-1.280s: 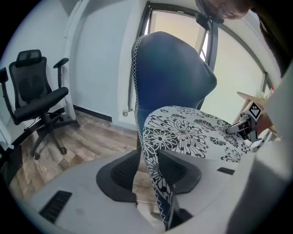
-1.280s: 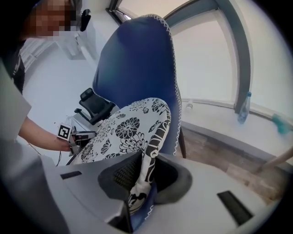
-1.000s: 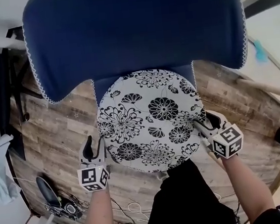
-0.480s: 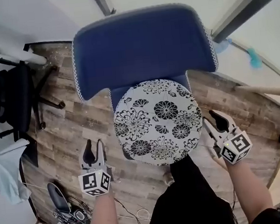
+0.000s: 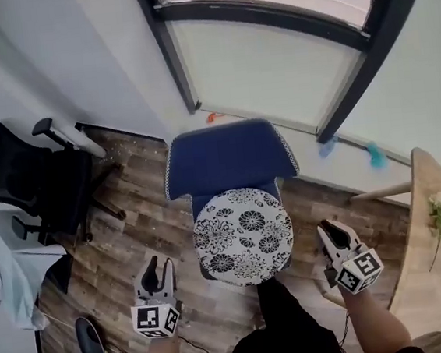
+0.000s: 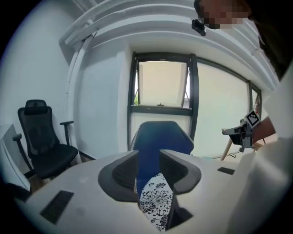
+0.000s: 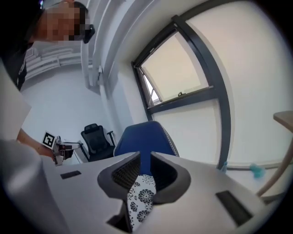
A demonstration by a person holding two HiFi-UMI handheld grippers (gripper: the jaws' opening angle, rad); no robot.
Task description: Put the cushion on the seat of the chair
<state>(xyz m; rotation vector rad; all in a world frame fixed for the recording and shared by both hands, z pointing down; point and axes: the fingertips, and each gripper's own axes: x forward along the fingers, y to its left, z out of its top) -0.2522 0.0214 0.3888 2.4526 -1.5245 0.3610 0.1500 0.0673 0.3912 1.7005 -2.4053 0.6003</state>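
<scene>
The blue chair (image 5: 226, 159) stands before the far window with the floral cushion (image 5: 244, 236) flat on its seat, so the task looks done. On the near side, the left gripper (image 5: 157, 266) gapes wide and the right gripper (image 5: 333, 230) is narrow. Both are empty, and their jaws have just been closing.

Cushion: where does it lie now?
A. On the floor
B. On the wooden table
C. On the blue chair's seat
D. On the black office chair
C: in the head view the cushion lies flat on the seat of the blue chair, just in front of its backrest.
</scene>
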